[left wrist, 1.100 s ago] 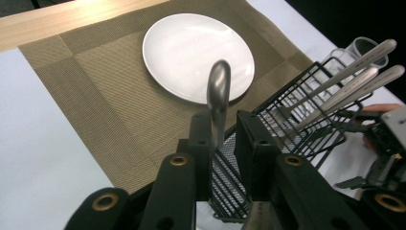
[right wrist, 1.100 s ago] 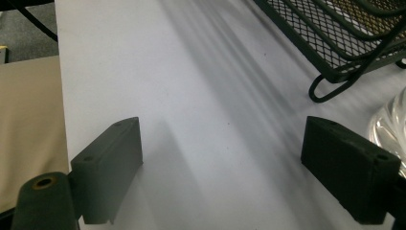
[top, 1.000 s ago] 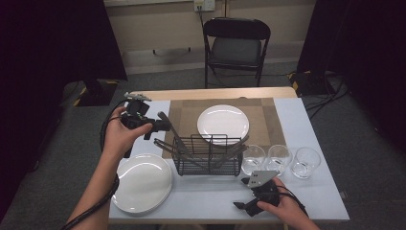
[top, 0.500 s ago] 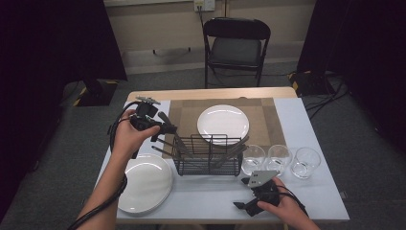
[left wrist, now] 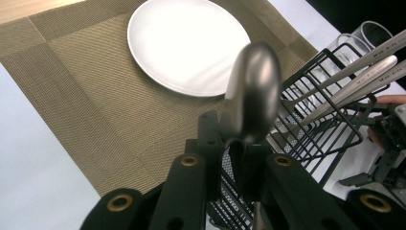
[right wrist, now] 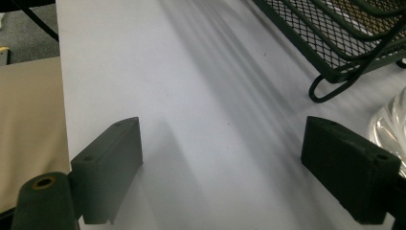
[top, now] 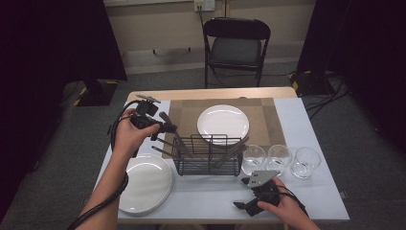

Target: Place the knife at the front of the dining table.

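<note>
At the tabletop's near edge, the right gripper (top: 245, 205) is resting with its 2 jaws spread wide, gripping nothing. Farther in, toward the left edge, the left gripper (top: 168, 128) is clenching a spoon (left wrist: 252, 93), jaws having just been closing, just beside the black wire basket (top: 207, 165) mid-table.

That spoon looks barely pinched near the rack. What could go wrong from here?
The left gripper has just been closing on the spoon and pinches it only at the neck, so it may swivel or slip out.

Its handle still runs down into the wire rack beside other cutlery; lifting could snag those or drag the rack.

The glasses stand close beside the rack, so a shove might knock them.
</note>
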